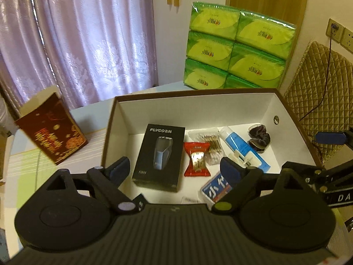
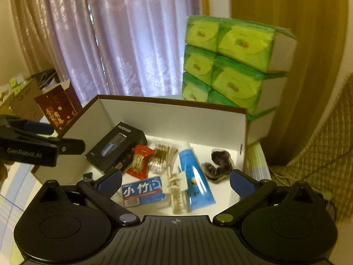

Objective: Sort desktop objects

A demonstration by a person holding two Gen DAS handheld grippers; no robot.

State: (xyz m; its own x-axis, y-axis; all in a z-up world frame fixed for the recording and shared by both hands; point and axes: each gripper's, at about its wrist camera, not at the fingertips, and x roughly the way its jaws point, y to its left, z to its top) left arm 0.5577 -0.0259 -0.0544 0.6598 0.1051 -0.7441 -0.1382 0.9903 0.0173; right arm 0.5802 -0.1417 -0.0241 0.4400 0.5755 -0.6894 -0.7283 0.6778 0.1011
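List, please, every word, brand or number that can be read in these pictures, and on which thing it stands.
"FLYCO": black shaver box.
"100PCS": cotton swab bag.
"小竹": blue packet.
"GenRobot.AI": left gripper, seen from the right wrist.
"DA": right gripper, cut off.
Too blurred: red candy wrapper, blue tube, green tissue packs, dark red box.

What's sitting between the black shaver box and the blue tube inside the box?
The red candy wrapper and the cotton swab pack lie between the shaver box and the blue tube; both wrist views show it.
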